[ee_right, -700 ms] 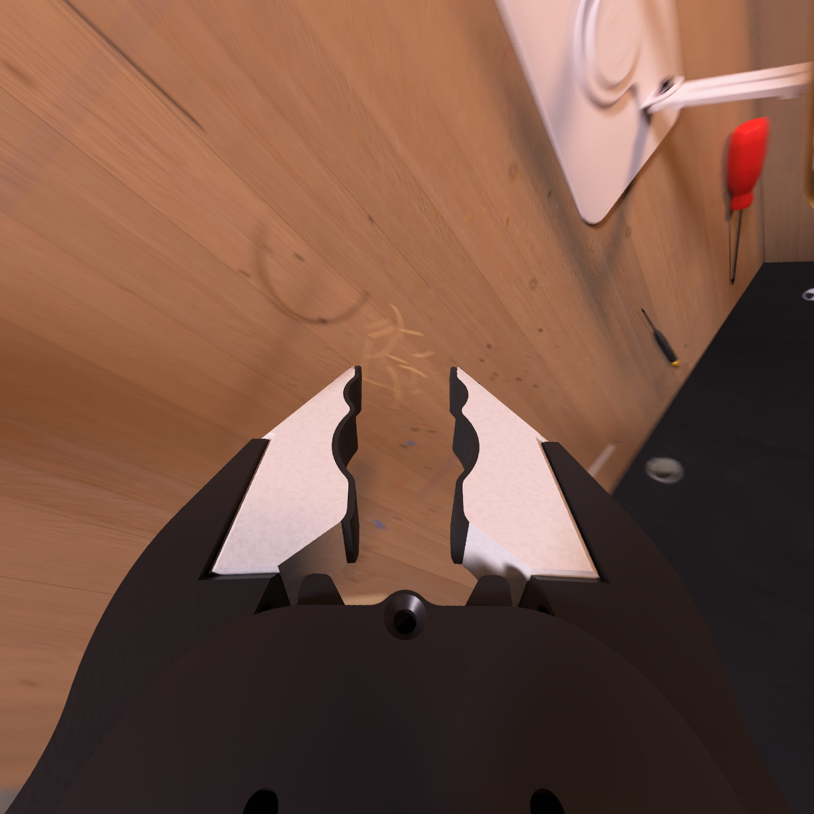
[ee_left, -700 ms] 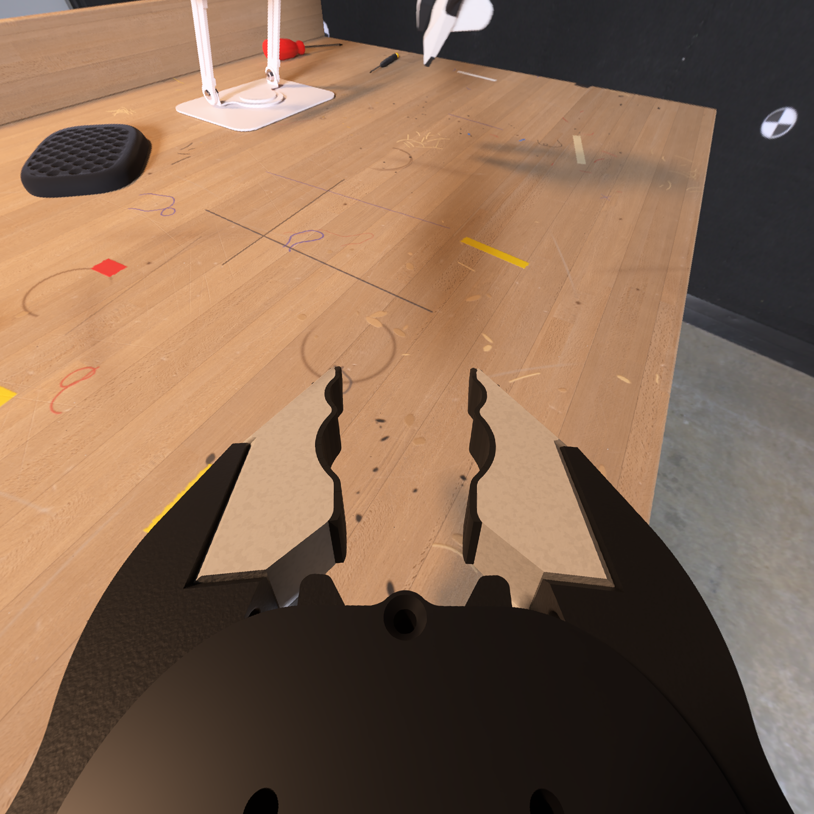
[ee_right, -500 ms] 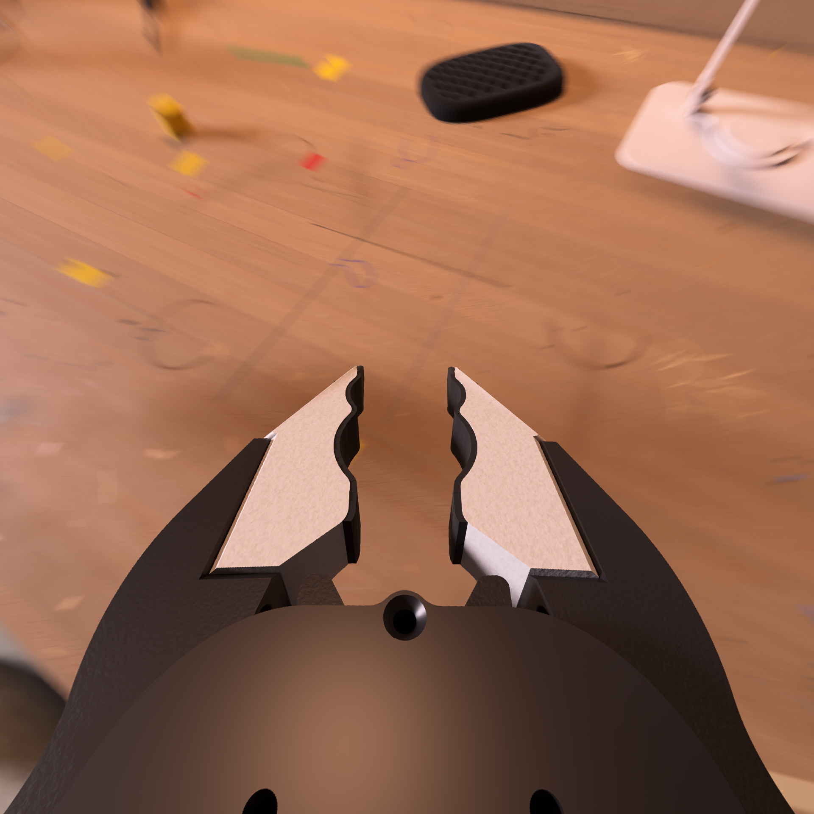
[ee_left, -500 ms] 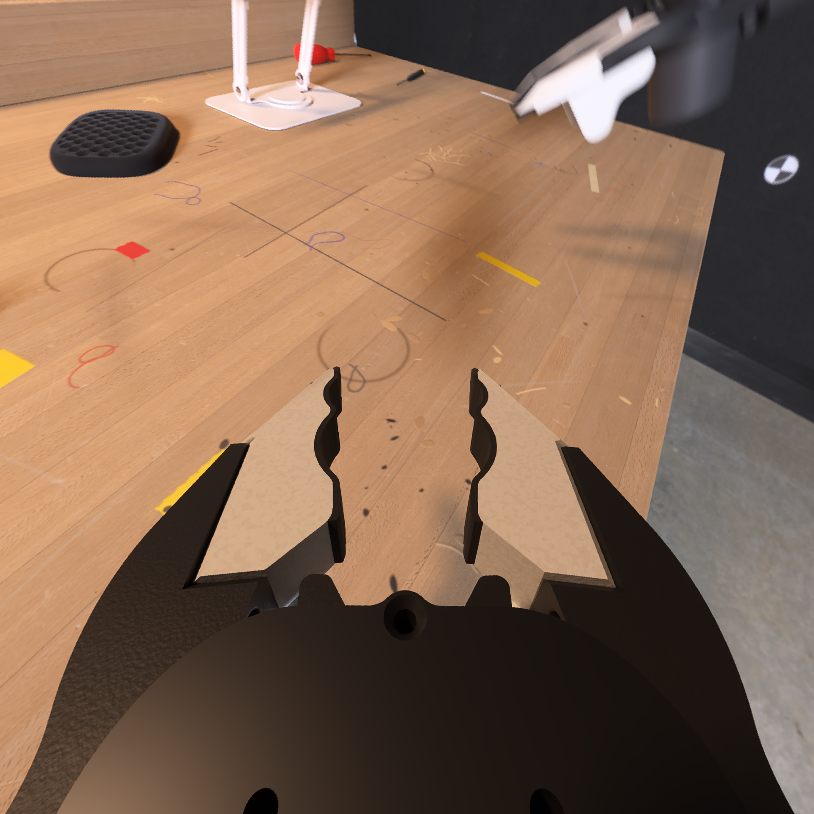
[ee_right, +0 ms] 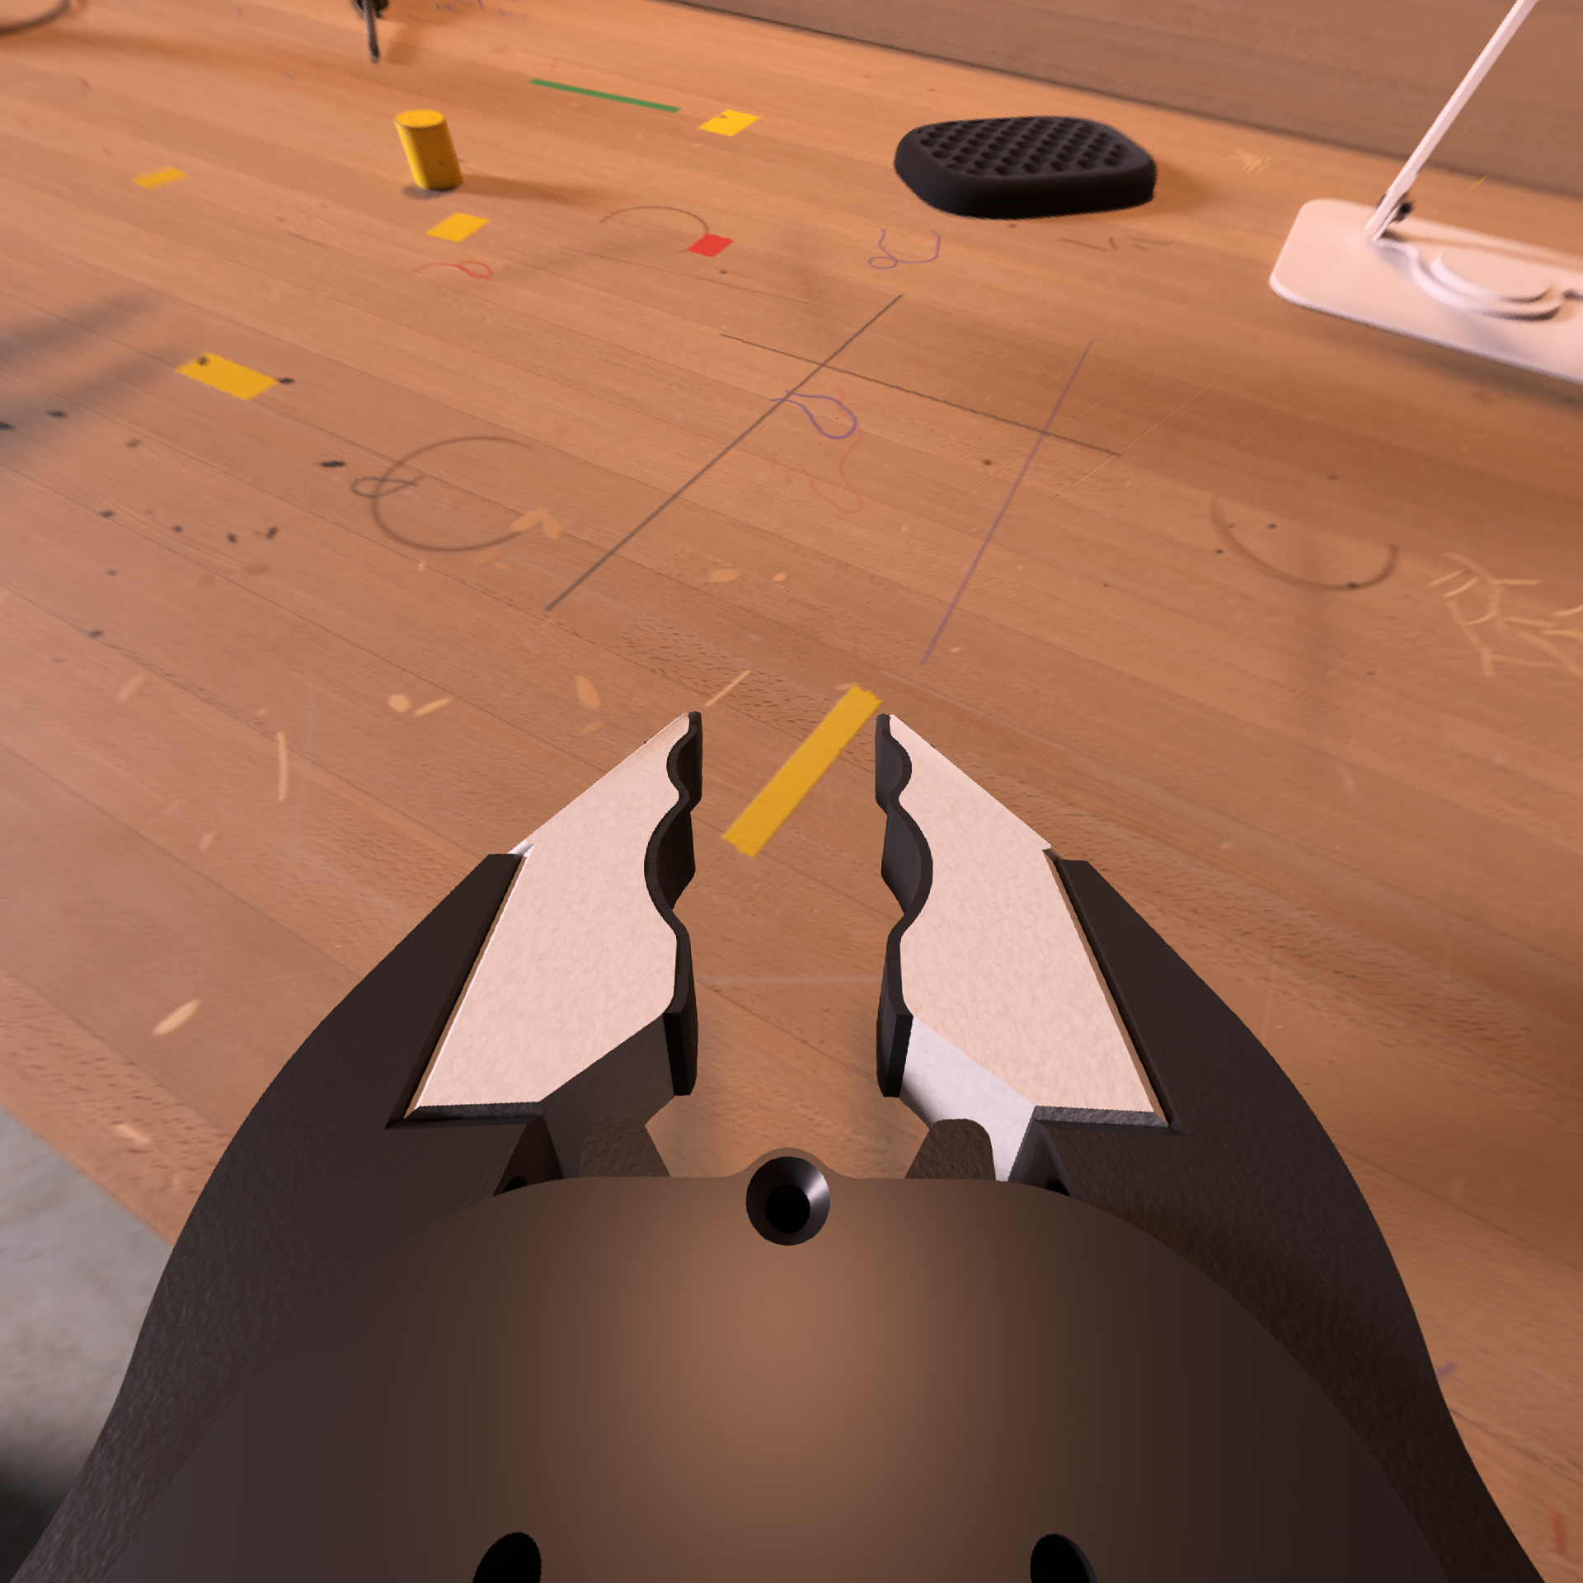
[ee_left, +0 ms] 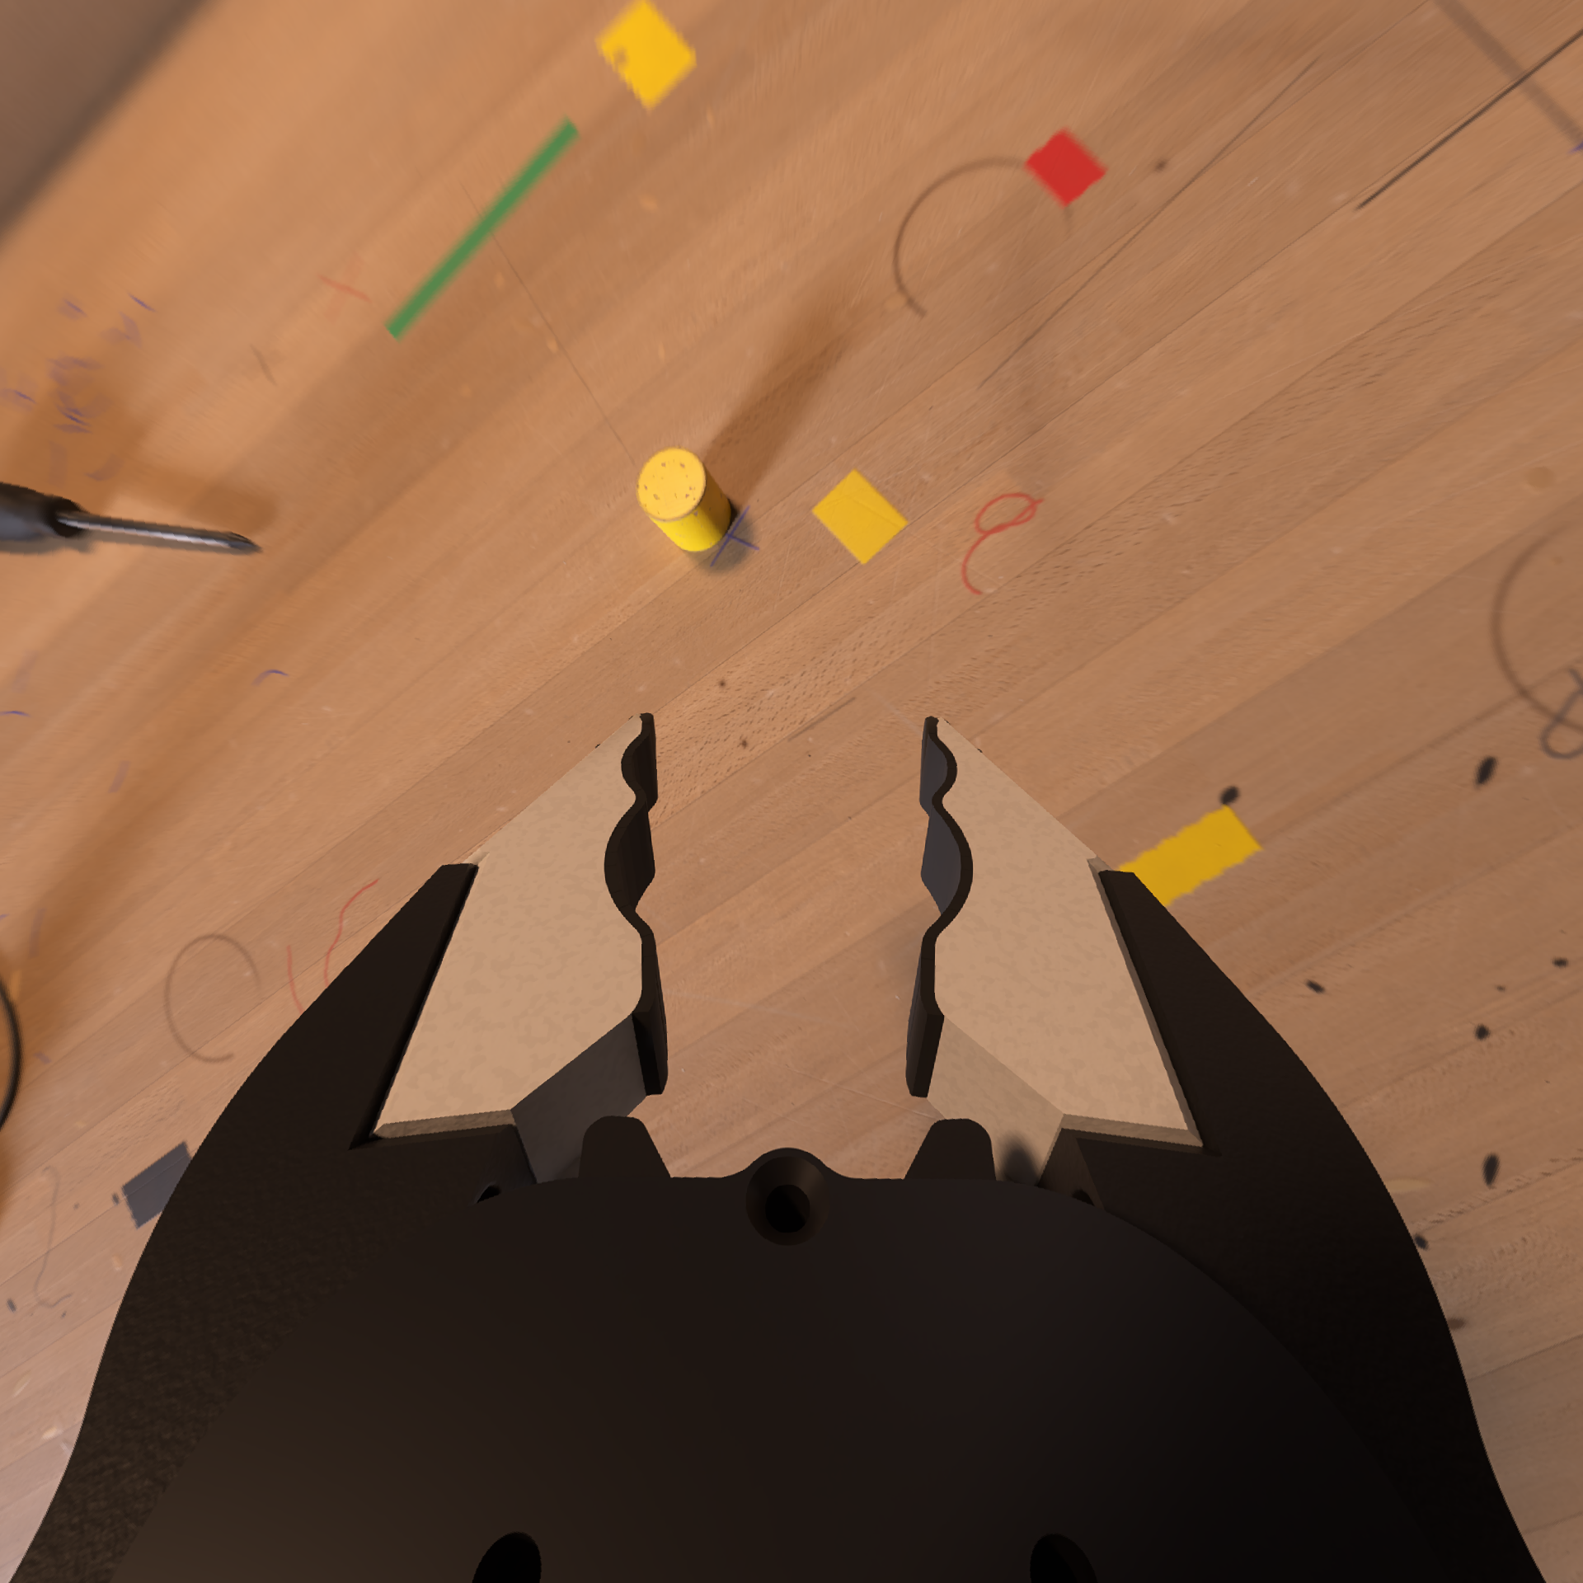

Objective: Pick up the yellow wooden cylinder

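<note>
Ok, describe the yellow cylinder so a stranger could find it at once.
On the wooden workbench, look between the green tape strip and the red tape square. There the yellow wooden cylinder stands upright beside a flat yellow tape square. Unlike the flat yellow patches, it rises off the surface and casts a shadow.

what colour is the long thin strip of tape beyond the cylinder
Green; the strip of tape shows best in the left wrist view, past the cylinder.

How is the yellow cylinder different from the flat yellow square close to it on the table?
The yellow cylinder is a solid round piece that stands upright and casts a shadow; the yellow square is only a flat patch on the table, with no height. The cylinder's top is a speckled circle; the square has four corners and a plain face. Both are yellow, and they lie apart.
</note>
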You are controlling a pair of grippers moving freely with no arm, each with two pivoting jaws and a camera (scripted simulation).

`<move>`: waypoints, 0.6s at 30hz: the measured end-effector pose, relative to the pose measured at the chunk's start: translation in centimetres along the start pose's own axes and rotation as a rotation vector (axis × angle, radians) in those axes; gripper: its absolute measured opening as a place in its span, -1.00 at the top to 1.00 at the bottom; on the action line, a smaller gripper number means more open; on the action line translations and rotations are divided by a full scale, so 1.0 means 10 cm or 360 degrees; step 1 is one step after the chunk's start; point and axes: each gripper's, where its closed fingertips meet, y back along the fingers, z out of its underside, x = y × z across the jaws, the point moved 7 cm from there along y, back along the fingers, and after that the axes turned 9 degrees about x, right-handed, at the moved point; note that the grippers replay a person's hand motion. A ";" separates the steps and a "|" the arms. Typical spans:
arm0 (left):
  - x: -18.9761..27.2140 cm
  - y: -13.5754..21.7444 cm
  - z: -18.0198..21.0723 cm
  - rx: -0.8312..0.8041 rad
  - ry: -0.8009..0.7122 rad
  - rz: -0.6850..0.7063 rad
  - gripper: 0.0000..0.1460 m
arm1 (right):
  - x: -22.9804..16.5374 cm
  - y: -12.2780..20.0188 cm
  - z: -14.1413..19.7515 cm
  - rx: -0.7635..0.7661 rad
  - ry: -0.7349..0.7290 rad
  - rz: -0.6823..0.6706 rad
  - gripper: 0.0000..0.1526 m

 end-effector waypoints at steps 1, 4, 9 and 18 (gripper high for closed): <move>-0.07 -0.13 -0.02 -0.0068 0.0025 0.0040 0.15 | -0.01 0.00 0.00 0.0000 -0.0040 -0.0021 0.47; -0.20 -0.46 -0.10 -0.0233 0.0202 0.0175 0.12 | -0.05 0.00 0.00 0.0026 -0.0132 -0.0082 0.48; -0.39 -0.89 -0.27 -0.0386 0.0386 0.0076 0.13 | -0.03 -0.03 0.04 -0.0017 -0.0133 -0.0083 0.48; -0.75 -1.31 -0.30 -0.0643 0.0470 -0.0008 0.18 | 0.01 -0.04 0.08 -0.0051 -0.0178 -0.0096 0.47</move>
